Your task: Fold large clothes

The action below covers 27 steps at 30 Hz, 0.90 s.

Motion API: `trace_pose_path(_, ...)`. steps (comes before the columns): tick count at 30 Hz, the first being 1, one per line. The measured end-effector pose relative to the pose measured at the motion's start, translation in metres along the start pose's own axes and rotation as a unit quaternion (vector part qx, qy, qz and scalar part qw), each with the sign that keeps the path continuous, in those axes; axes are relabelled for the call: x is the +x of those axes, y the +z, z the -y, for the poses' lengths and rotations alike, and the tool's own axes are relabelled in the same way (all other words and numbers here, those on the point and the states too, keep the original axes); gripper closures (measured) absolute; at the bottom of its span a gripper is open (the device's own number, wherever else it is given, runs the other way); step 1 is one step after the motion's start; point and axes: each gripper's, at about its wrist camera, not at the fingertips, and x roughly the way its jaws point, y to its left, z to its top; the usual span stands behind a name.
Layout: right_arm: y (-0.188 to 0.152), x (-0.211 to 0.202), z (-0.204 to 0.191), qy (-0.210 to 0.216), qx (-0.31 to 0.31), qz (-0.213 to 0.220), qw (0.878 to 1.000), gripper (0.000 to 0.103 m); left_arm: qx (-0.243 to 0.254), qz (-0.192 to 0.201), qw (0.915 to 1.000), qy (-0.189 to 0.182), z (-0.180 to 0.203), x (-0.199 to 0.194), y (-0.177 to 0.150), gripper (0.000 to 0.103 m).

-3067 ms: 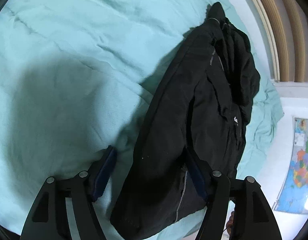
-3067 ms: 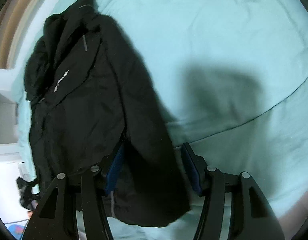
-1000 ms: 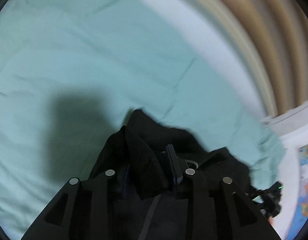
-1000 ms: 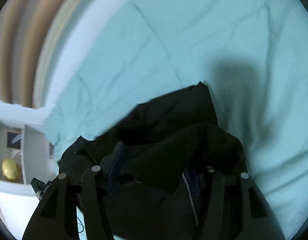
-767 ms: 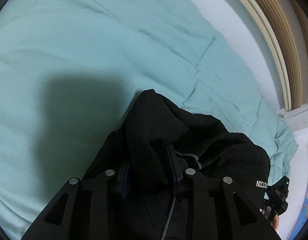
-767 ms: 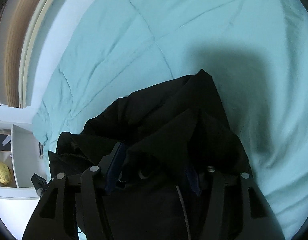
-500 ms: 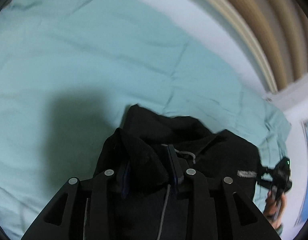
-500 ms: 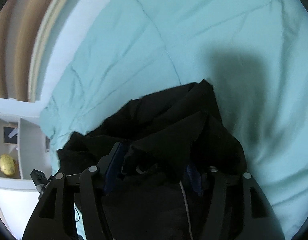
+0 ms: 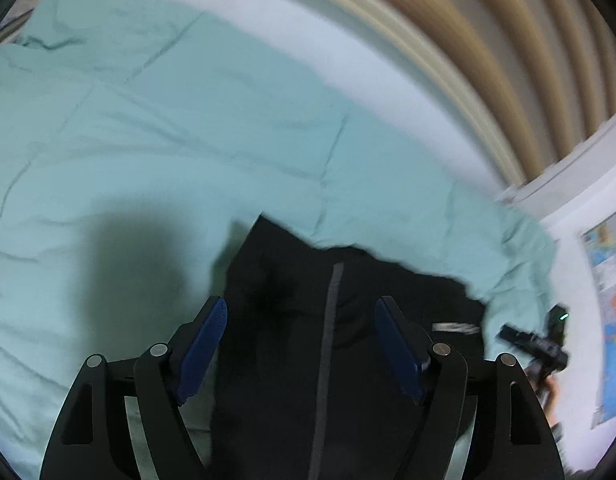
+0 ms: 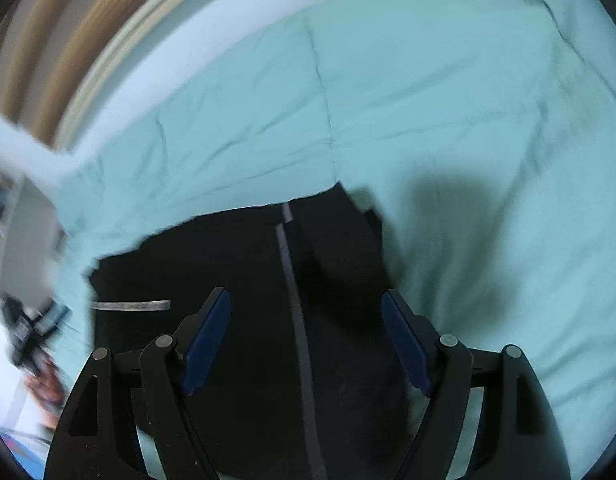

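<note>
A black jacket (image 9: 348, 320) with a grey zipper line lies folded on a mint-green bed cover (image 9: 147, 140). It also shows in the right wrist view (image 10: 247, 280) with a reflective strip on its left part. My left gripper (image 9: 299, 312) is open and empty, its blue pads (image 9: 203, 340) spread above the jacket. My right gripper (image 10: 305, 306) is open and empty over the same jacket, its pads (image 10: 404, 344) wide apart. Both views are motion-blurred.
A white and wood-toned headboard or wall (image 9: 468, 60) runs behind the bed. A world map (image 9: 612, 300) hangs at the right. The other gripper and hand (image 9: 540, 348) shows beside the jacket. A white shelf (image 10: 15, 200) stands at the left.
Both grippers have opened and let go of the jacket fabric they were holding. The jacket now lies flatter on the bed, folded over on itself.
</note>
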Motion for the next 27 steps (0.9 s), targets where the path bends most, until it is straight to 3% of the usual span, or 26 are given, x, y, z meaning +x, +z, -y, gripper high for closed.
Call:
trace_pose_path(2,0.003,0.012,0.005,-0.032,-0.049,0.01,0.998,0.023,0.006,-0.021,0.9994,0.026,-0.001,0.023,0.002,0.025)
trace_pose_path(6,0.012,0.033,0.013,-0.006,-0.062,-0.003,0.998,0.023,-0.006,-0.039,0.9989,0.024,-0.014,0.051,0.009,0.025)
trace_pose_path(12,0.021,0.055,0.017,0.012,-0.082,-0.016,0.996,0.024,-0.046,-0.054,0.9964,-0.046,-0.024,0.076,0.019,0.026)
trace_pose_path(13,0.021,0.058,0.016,0.016,-0.084,-0.018,0.996,0.037,-0.037,-0.049,0.9973,-0.041,-0.02,0.076,0.019,0.029)
trace_pose_path(14,0.021,0.062,0.011,0.014,-0.091,-0.017,0.996,0.059,-0.023,-0.043,0.9985,-0.024,-0.014,0.076,0.017,0.044)
trace_pose_path(15,0.02,0.066,0.0,0.002,-0.099,-0.014,0.995,0.067,-0.013,-0.041,0.999,-0.014,-0.01,0.075,0.016,0.054)
trace_pose_path(16,0.019,0.068,-0.004,-0.011,-0.108,-0.008,0.994,0.071,-0.004,-0.039,0.9992,-0.001,-0.007,0.073,0.014,0.074)
trace_pose_path(17,0.015,0.063,-0.006,-0.019,-0.116,0.001,0.993,0.079,-0.001,-0.034,0.9994,0.0,-0.005,0.068,0.013,0.083)
trace_pose_path(22,0.005,0.018,-0.017,-0.054,-0.137,0.053,0.988,0.087,0.015,0.02,0.9997,0.0,0.006,0.027,0.013,0.087)
trace_pose_path(27,0.023,-0.042,-0.038,-0.109,-0.147,0.13,0.974,0.089,0.022,0.089,0.9954,-0.029,0.028,-0.015,0.041,0.088)
